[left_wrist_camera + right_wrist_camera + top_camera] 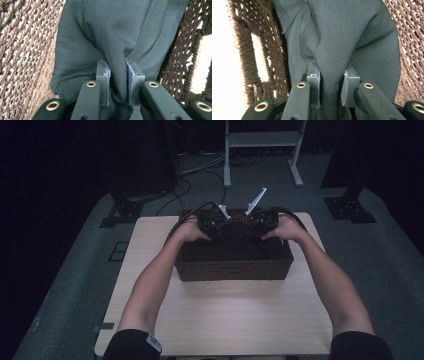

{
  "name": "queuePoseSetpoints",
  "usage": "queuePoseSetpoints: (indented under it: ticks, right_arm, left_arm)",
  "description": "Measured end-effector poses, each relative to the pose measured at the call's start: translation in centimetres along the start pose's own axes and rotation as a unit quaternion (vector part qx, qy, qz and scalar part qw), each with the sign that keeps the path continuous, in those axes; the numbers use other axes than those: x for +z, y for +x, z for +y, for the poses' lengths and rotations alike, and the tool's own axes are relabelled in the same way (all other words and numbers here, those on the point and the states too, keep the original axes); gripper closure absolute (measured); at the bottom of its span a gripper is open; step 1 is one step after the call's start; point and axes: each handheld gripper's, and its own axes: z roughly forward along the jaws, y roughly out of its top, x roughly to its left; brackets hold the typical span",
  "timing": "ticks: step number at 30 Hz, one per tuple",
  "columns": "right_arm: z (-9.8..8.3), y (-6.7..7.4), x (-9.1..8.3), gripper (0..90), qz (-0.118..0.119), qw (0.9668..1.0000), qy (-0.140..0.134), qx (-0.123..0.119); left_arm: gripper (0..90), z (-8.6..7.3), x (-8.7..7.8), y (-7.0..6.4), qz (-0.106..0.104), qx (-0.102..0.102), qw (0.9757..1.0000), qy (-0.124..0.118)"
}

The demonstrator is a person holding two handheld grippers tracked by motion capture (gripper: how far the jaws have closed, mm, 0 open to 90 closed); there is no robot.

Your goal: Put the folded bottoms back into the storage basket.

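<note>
A dark woven basket (232, 269) stands on the pale wooden table (220, 320), with a black cloth (235, 245) lying inside it. Over the basket's left end my left gripper (209, 224) is shut on a fold of that cloth. In the left gripper view the dark fabric (112, 37) is bunched between the two jaws of the left gripper (118, 75). My right gripper (267, 221) is over the right end, shut on another fold. In the right gripper view the cloth (352, 32) runs down between the pads of the right gripper (331, 75), with wicker (264, 45) behind.
The basket's woven wall (27, 50) closes in on both sides of the cloth, with a handle opening (258, 60) on one end. Beyond the table lie cables (200, 175) on the grey floor and a white stand (262, 150).
</note>
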Motion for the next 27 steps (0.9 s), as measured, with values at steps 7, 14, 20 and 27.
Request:
queuePoseSetpoints:
  ticks: [7, 14, 20, 27]
  right_arm:
    - [-0.6, -0.2, 0.6, 72.0, 0.002, 1.0000, -0.003, 0.007]
    - [-0.8, -0.1, 1.2, 71.8, -0.001, 0.9999, 0.009, 0.008]
    - [-0.7, -0.1, 1.7, 71.5, -0.002, 0.9999, 0.012, 0.006]
    - [-0.7, -0.2, 1.9, 71.0, -0.005, 0.9998, 0.016, 0.010]
  left_arm:
    - [75.1, -0.1, 0.7, 0.0, -0.004, -0.003, 1.0000, 0.002]
    - [75.1, -0.4, 1.5, -0.3, -0.007, -0.008, 0.9999, 0.000]
    - [75.0, -0.6, 1.7, -0.2, -0.003, -0.006, 0.9999, 0.008]
    - [75.0, -0.6, 2.0, -0.2, 0.002, -0.009, 0.9999, 0.006]
